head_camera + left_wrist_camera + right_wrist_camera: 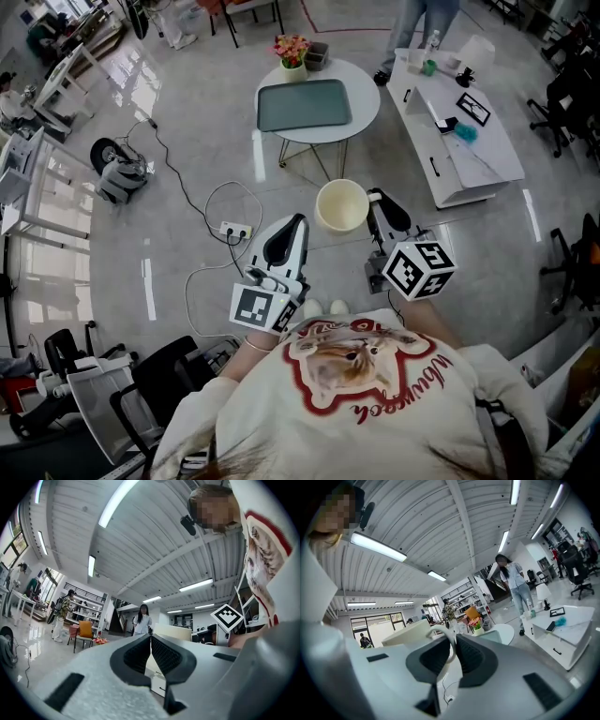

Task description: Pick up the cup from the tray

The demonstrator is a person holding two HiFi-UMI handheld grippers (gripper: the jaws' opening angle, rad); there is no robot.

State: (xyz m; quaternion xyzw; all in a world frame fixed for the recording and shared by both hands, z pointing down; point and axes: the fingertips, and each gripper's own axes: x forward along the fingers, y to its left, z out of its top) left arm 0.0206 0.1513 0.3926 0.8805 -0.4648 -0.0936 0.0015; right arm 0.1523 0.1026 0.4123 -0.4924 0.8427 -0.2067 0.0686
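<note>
— Step? Where's the cream round cup (pixel 342 204)?
— Picked up: mid-frame, handle clenched in right gripper (pixel 377 202), well clear of grey rectangular tray (pixel 304 104) at upper centre. Empty left gripper (pixel 296 223) pressed closed. Next, probably: hold steady.

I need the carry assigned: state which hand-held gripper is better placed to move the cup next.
Right. The right hand-held gripper is shut on the cup by its handle, clear of the tray; the left hand-held gripper is shut and empty.
</note>
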